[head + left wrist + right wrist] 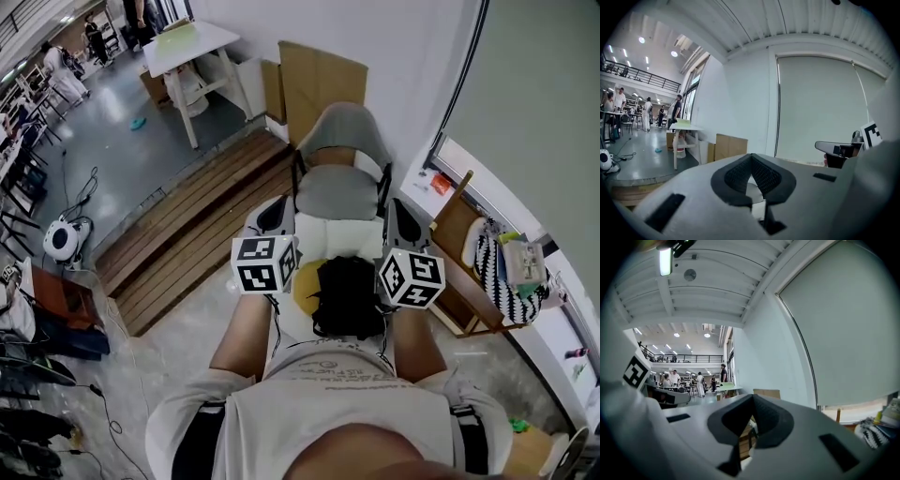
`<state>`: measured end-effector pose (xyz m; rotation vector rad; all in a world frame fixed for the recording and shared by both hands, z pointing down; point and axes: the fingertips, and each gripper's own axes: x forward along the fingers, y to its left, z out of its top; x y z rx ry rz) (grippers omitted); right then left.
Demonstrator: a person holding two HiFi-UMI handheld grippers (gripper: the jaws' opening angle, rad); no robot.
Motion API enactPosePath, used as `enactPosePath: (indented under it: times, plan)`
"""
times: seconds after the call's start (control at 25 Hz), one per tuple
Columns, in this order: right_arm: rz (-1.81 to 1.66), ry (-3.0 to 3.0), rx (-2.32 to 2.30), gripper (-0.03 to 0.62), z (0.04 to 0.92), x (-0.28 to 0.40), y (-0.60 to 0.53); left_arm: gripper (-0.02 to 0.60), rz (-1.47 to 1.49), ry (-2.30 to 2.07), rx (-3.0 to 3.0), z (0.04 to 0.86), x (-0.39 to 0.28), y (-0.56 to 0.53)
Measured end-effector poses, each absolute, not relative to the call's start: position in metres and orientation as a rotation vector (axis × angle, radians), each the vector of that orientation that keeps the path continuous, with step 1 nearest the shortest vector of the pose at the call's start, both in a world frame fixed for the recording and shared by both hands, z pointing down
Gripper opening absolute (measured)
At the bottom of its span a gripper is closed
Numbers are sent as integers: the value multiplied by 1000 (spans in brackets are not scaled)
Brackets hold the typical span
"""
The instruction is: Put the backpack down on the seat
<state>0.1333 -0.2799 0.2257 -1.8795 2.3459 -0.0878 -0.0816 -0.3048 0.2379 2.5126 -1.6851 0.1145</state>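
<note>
Jaws of the left gripper (751, 164) are pressed together, with a strip of white showing low in the gap between the pads. The right gripper (752, 401) is closed just as tightly. In the head view the backpack (336, 242) hangs between the two, at 3 o'clock from the left gripper and 9 o'clock from the right. Nothing else holds it clear of the floor, so each gripper is probably pinching its fabric or a strap. Its long axis runs from 12 to 6 o'clock, with the white end toward the chair and the black part nearest the person's chest. Both hands are equally near it, so neither leads.

The seat (336, 195) lies at 12 o'clock, just past the backpack's far end and lower, so the coming move is probably forward and then down. Black armrests (300, 178) border the seat at 9 and 3 o'clock, and the backrest (342, 127) closes it off at 12, so the grippers have to pass between the arms. A wooden shelf (455, 234) stands close at 3 o'clock. There is more open room toward the plank platform (202, 220) at 9 o'clock.
</note>
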Motion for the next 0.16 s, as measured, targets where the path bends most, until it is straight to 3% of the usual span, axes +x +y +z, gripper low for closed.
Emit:
enactPosePath:
  times: [0.16]
  plan:
    - [-85,2354,-1880,26,229,134,-278,21,119,-1703,2512,240,-82,-302]
